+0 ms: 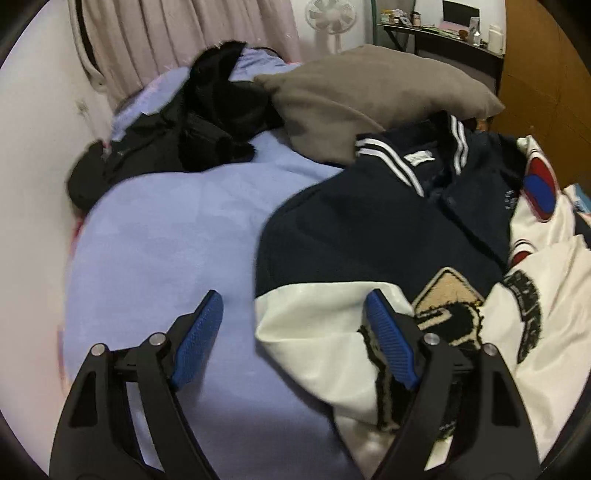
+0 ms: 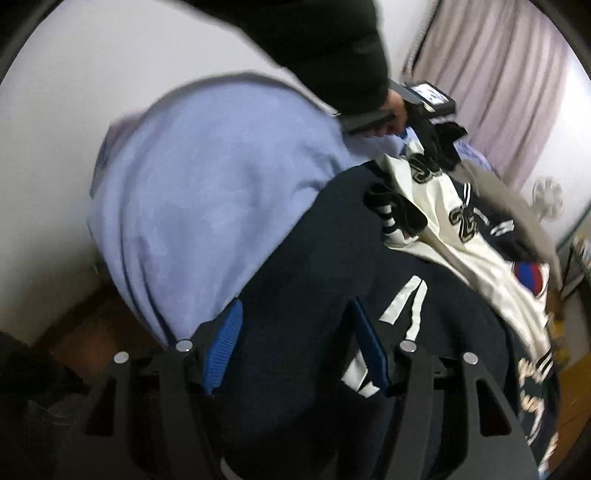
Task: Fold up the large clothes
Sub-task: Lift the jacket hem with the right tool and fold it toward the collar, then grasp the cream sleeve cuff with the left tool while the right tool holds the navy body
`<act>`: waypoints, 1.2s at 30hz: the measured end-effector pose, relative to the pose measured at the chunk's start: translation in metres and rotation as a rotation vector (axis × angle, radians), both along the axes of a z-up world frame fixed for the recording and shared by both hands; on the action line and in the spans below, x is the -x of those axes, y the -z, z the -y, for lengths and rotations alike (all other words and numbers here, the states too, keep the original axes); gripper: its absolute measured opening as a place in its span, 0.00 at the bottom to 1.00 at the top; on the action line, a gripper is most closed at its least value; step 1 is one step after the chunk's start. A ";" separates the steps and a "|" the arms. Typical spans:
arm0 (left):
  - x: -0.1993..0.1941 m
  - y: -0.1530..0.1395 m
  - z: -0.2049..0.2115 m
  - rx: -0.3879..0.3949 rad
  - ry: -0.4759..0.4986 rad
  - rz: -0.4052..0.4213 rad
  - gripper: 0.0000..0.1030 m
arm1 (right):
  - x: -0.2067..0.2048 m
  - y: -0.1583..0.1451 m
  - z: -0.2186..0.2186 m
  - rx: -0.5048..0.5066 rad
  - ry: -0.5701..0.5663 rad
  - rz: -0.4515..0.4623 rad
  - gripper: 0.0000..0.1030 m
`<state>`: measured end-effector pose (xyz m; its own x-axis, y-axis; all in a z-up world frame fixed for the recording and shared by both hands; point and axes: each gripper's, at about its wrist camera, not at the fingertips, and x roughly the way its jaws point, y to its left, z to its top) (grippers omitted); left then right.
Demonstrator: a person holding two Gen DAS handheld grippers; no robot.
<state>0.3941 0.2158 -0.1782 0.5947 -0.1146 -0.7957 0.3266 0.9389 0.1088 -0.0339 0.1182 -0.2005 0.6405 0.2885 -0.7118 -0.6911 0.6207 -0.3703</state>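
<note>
Our left gripper (image 1: 291, 314) hangs with jaws wide and nothing between them, over the edge of the varsity jacket (image 1: 369, 229), whose cream sleeve lies by the right pad. Our right gripper (image 2: 295, 321) is also parted, above the jacket's navy cloth. The jacket lies on the blue bedsheet (image 1: 166, 240); beyond it are black clothes (image 1: 192, 136), a grey pillow (image 1: 369, 92) and curtains (image 1: 184, 33).
</note>
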 end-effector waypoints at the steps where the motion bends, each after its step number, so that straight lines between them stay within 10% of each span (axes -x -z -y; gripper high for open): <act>1: -0.001 0.000 0.002 0.008 0.011 -0.004 0.76 | -0.005 0.000 0.005 0.002 0.041 0.011 0.61; 7: -0.006 -0.003 0.024 0.095 0.151 -0.094 0.76 | -0.005 0.002 0.014 0.050 0.070 0.098 0.66; 24: 0.000 0.017 0.045 -0.011 0.055 -0.135 0.76 | 0.001 0.011 -0.011 0.124 0.013 0.061 0.69; 26: 0.002 0.020 0.047 -0.028 0.050 -0.138 0.68 | -0.004 0.009 -0.008 0.081 -0.010 -0.010 0.49; 29: 0.003 0.013 0.054 -0.046 0.064 -0.121 0.20 | -0.010 -0.004 0.005 -0.027 0.005 -0.112 0.34; 36: 0.005 -0.023 0.047 0.110 0.076 -0.135 0.16 | -0.031 -0.042 0.069 -0.354 0.105 -0.337 0.13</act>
